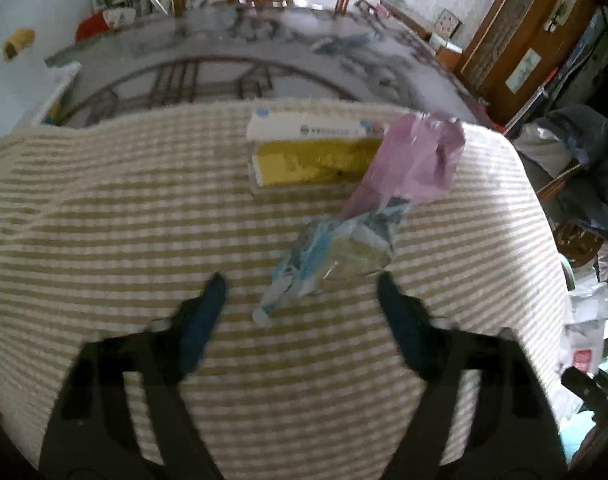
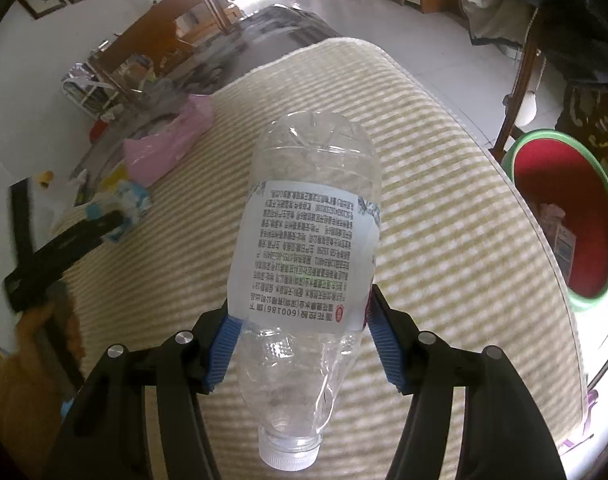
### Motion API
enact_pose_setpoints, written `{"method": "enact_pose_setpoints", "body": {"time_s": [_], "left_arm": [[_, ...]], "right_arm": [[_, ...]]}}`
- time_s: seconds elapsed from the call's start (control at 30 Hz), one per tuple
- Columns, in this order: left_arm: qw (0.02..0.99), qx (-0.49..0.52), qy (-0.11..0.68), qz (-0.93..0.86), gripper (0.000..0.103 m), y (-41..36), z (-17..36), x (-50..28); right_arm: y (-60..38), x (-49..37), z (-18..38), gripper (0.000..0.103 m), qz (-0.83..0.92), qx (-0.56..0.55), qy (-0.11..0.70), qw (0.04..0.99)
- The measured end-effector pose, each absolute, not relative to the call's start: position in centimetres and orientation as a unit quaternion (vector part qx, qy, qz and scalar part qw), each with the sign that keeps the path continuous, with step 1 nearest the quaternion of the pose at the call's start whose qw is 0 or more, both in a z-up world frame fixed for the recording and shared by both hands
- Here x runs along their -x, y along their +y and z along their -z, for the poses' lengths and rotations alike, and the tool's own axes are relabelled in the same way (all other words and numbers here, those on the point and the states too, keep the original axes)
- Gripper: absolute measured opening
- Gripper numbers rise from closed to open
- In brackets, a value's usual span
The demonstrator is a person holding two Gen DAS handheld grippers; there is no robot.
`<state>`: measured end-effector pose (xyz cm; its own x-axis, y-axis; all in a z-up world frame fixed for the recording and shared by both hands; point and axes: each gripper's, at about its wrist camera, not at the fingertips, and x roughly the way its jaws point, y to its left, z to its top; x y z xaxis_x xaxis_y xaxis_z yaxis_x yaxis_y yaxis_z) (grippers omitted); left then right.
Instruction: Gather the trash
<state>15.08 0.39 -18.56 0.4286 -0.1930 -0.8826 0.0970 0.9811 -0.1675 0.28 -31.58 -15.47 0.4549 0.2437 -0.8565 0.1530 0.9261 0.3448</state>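
While the right gripper (image 2: 300, 344) clamped a clear plastic bottle (image 2: 307, 248) by its labelled middle, cap toward the camera, above the striped tablecloth (image 2: 443, 240), the left gripper (image 1: 302, 292) hung with jaws apart over a crumpled wrapper (image 1: 335, 252). A pink bag (image 1: 415, 164) and two boxes (image 1: 311, 148) lay near the cloth's far edge. A bin (image 2: 563, 216) stood beyond the right edge.

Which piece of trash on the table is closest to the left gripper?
The crumpled blue wrapper, just ahead of the left gripper. The pink bag and yellow box lie farther back.
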Motion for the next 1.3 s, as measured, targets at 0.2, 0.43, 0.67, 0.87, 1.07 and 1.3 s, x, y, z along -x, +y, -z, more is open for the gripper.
{"method": "enact_pose_setpoints", "body": {"time_s": [0.2, 0.43, 0.67, 0.87, 1.07, 1.3], "left_arm": [[0.848, 0.047, 0.517, 0.109, 0.013, 0.3, 17.3, -12.7], [0.862, 0.082, 0.483, 0.129, 0.012, 0.9, 14.0, -8.3], [0.861, 0.112, 0.476, 0.138, 0.012, 1.0, 13.0, -5.6], [0.858, 0.123, 0.476, 0.149, 0.012, 0.5, 12.4, -4.1], [0.860, 0.124, 0.471, 0.155, 0.012, 0.0, 11.7, -3.7], [0.862, 0.117, 0.467, 0.159, 0.012, -0.6, 11.4, -3.4]], "right_arm": [[-30.3, 0.2, 14.2, 0.059, -0.034, -0.178, 0.504, 0.844], [-28.3, -0.3, 14.3, 0.059, -0.049, -0.169, 0.510, 0.842], [-27.6, -0.4, 14.2, 0.059, -0.051, -0.168, 0.510, 0.842], [-27.9, -0.2, 14.1, 0.059, -0.045, -0.173, 0.506, 0.844], [-28.5, 0.0, 14.2, 0.059, -0.042, -0.181, 0.505, 0.843], [-28.9, 0.3, 14.2, 0.059, -0.041, -0.183, 0.504, 0.843]]}}
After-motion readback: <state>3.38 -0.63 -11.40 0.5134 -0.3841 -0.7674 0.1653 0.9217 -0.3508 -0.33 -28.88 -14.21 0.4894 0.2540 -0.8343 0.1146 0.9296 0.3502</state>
